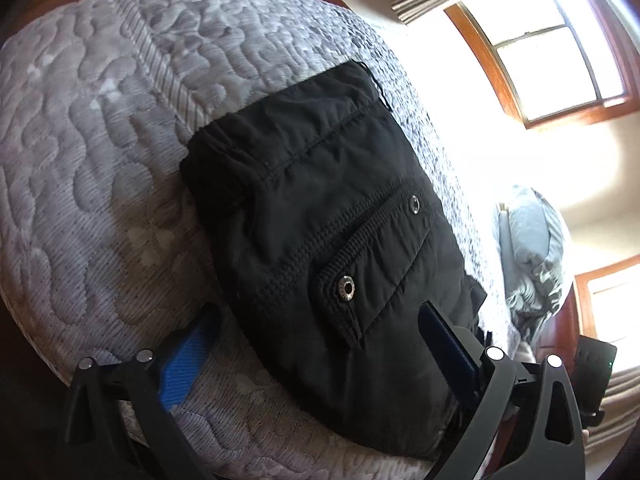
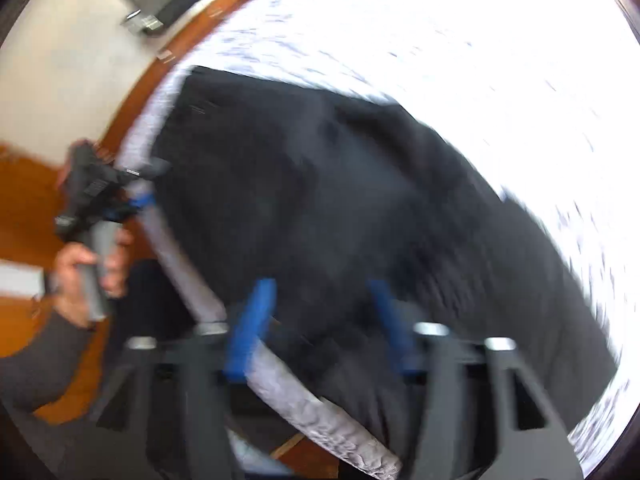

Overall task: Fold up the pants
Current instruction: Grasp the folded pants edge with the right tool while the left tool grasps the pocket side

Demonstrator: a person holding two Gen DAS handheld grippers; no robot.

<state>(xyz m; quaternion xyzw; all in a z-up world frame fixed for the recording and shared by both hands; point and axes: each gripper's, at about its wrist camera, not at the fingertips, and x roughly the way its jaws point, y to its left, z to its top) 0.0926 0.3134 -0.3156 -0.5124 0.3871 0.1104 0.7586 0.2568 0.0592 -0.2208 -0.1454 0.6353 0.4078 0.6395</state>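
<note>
Black pants (image 1: 328, 240) lie folded into a compact rectangle on a grey quilted mattress (image 1: 100, 152), a snap pocket on top. My left gripper (image 1: 316, 348) is open, its blue fingers (image 1: 184, 364) spread across the near end of the bundle, holding nothing. In the blurred right wrist view the pants (image 2: 320, 208) lie by the mattress edge (image 2: 168, 232). My right gripper (image 2: 320, 320) is open over their near edge, empty. The left gripper (image 2: 108, 196) shows there in a hand, at the mattress edge.
A bright wood-framed window (image 1: 552, 52) and a rumpled grey-blue blanket (image 1: 536, 256) lie beyond the mattress. Wooden floor (image 2: 28, 200) runs beside the bed, with a dark flat object (image 2: 164, 0) farther off. The far mattress is washed out by sunlight.
</note>
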